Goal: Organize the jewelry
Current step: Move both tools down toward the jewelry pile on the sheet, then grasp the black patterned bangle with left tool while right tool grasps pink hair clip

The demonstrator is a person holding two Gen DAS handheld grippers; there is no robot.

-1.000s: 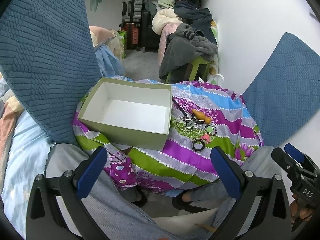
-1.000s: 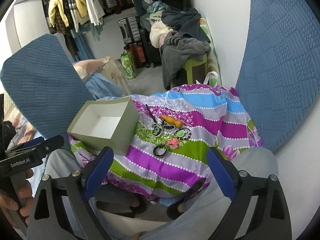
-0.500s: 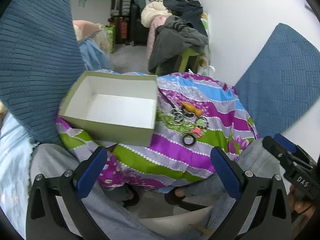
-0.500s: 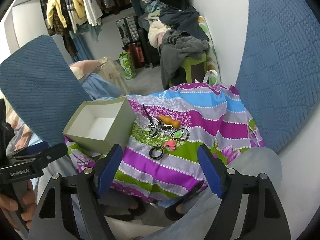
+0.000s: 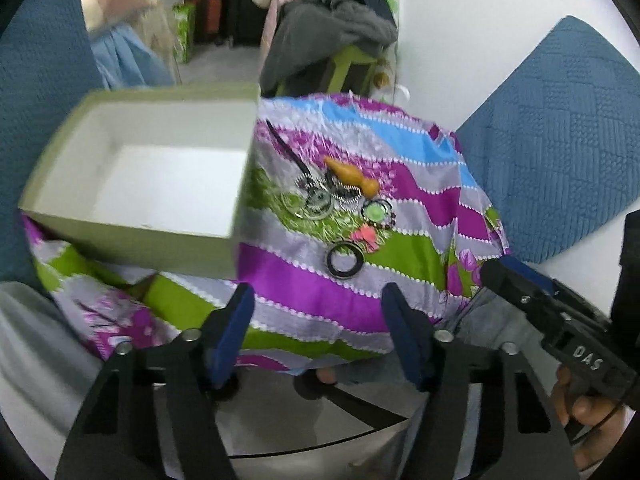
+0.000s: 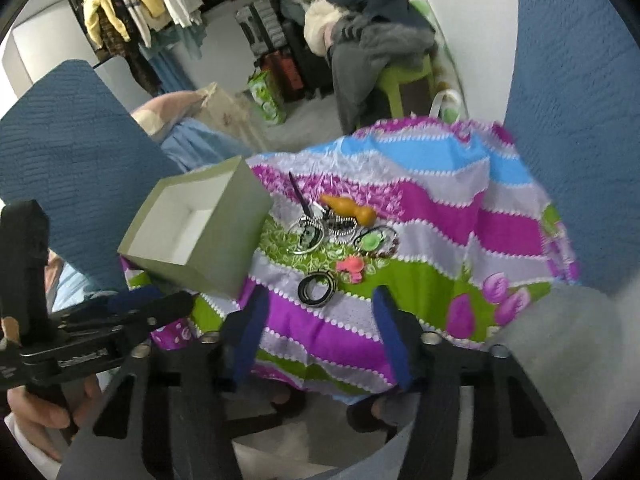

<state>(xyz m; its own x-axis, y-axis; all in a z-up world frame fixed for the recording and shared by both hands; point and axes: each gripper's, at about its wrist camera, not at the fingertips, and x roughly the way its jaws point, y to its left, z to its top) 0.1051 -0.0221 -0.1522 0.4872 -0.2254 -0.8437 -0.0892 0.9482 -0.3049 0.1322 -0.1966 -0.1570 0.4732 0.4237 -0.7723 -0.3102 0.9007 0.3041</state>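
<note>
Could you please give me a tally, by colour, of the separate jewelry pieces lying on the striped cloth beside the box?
Black: 1, the black ring-shaped bangle stack nearest the grippers.
Pink: 1, the small pink flower-shaped piece.
Green: 1, the round green pendant.
Orange: 1, the tapered orange piece.
Silver: a tangled silver cluster, counted as 1; its separate pieces cannot be told apart.
Total: 5

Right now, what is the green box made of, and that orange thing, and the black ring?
The green box looks like matte cardboard: thin straight walls, flat white inside. The orange thing seems smooth wood or plastic, with a soft shine; hard to tell which. The black ring looks like glossy plastic or coated metal, since its rim catches light.
</note>
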